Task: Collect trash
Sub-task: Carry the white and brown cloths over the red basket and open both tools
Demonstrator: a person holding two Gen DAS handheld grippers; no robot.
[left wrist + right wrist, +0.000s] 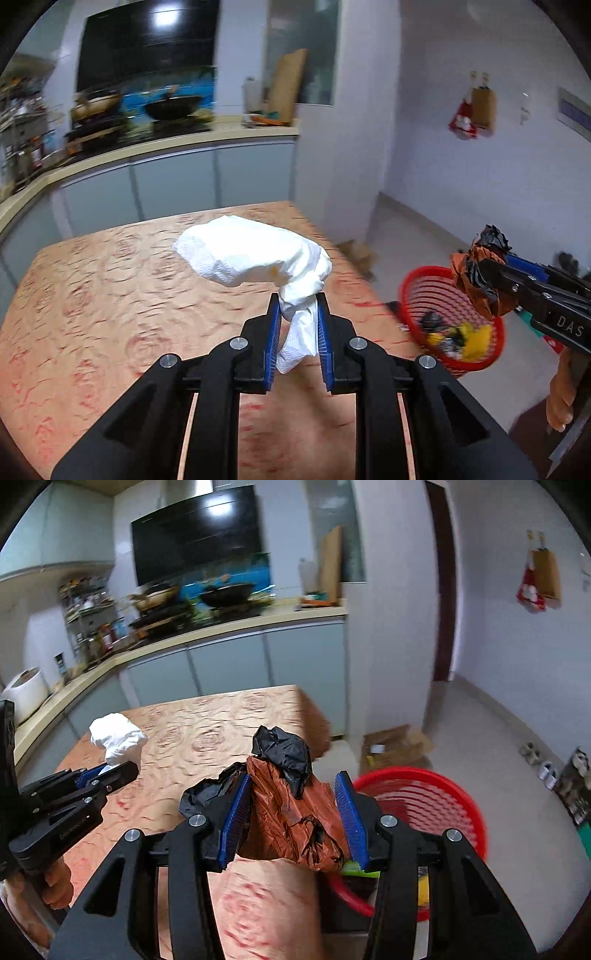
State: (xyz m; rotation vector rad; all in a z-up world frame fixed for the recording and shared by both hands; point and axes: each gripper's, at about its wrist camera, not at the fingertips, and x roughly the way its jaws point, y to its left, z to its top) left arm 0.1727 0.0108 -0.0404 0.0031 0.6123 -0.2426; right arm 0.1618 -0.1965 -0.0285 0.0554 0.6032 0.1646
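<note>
- Your left hand-held gripper (298, 304) is closed nearly all the way on a crumpled white paper towel (255, 254) — the blue pads pinch its twisted neck, and the bulk of it balloons out above the fingertips, with a loose tail hanging down between the jaws.
- Your right hand-held gripper (293, 786) stands partly open, clamped on a wad of brown and black plastic wrapper (295, 812) that fills the gap between the pads; black scraps stick out at the top and at the left side.
- Both pieces of trash are lifted off the surface (110, 295), a wood-patterned top with reddish swirls.
- The red basket (436, 291) sits on the floor just beside the right edge of the surface. It already holds yellow and dark scraps.
- In the left wrist view, the wrapper hangs in front of the basket's rim — whether it is directly over the opening, you cannot tell.
- The background is motion-blurred in both views.
</note>
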